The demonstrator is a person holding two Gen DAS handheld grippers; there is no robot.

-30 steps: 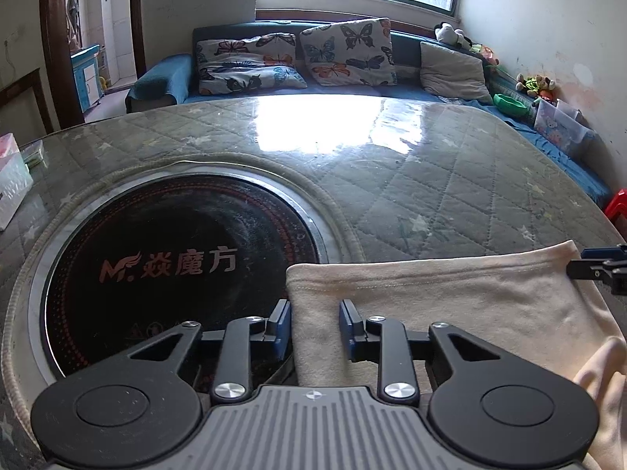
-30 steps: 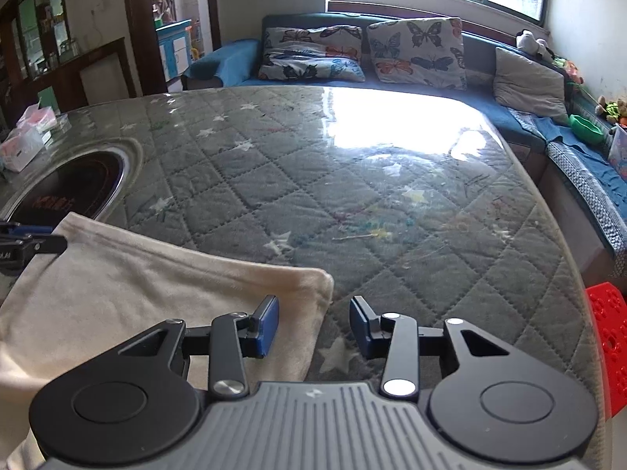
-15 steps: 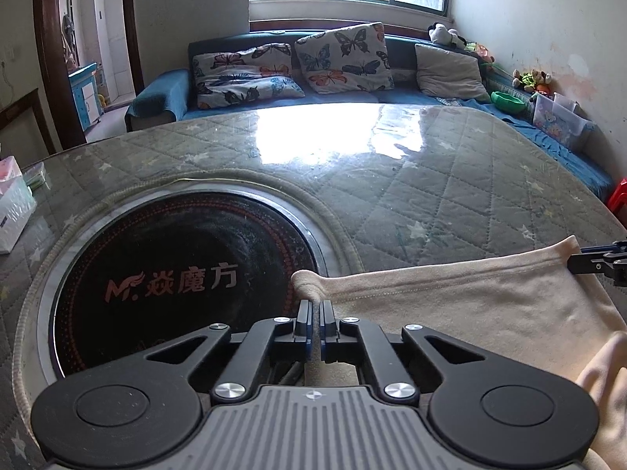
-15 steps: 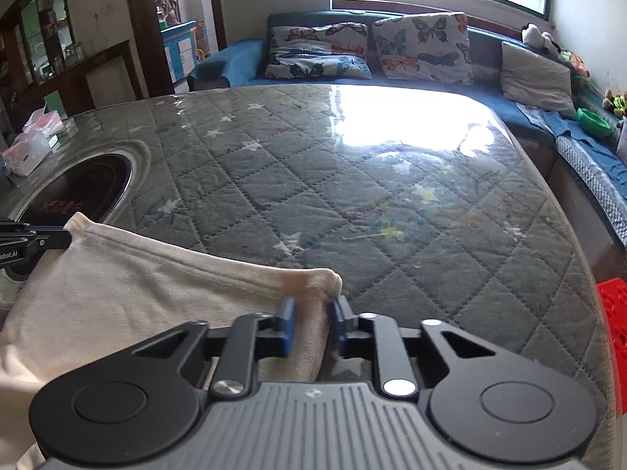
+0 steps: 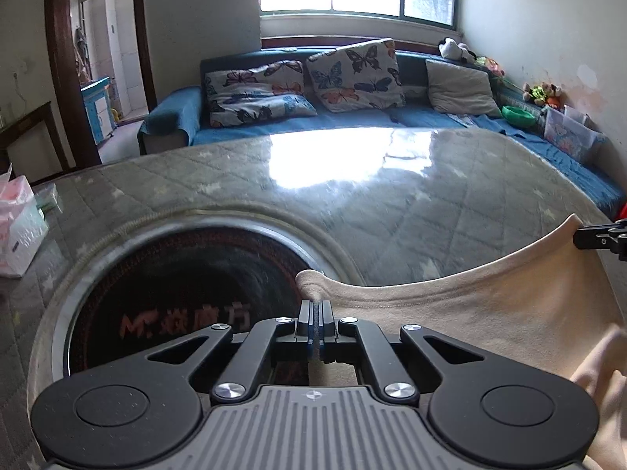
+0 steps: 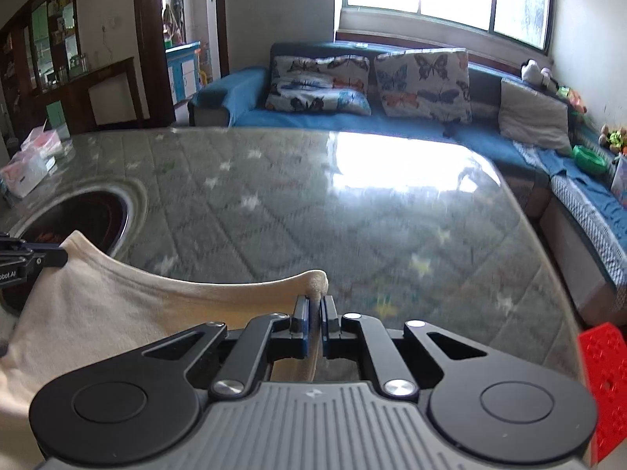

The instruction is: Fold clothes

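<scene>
A cream garment [image 5: 470, 313] hangs stretched between my two grippers above the quilted grey table [image 5: 392, 203]. My left gripper [image 5: 315, 305] is shut on the garment's left corner, which bunches up just past the fingertips. My right gripper [image 6: 312, 301] is shut on the garment's [image 6: 117, 313] right corner. The top edge sags in a curve between the two held corners. The right gripper shows at the right edge of the left wrist view [image 5: 603, 235]. The left gripper shows at the left edge of the right wrist view [image 6: 27, 258].
A round black induction cooktop [image 5: 176, 293] is set into the table under the left gripper. A tissue pack [image 5: 19, 227] lies at the table's left edge. A blue sofa [image 5: 352, 117] with pillows stands beyond the table. A red stool [image 6: 603, 384] is at the right.
Both grippers closed on the garment's far corners and lifted them off the table. The edge that lay flat now hangs in a sagging curve between them.
</scene>
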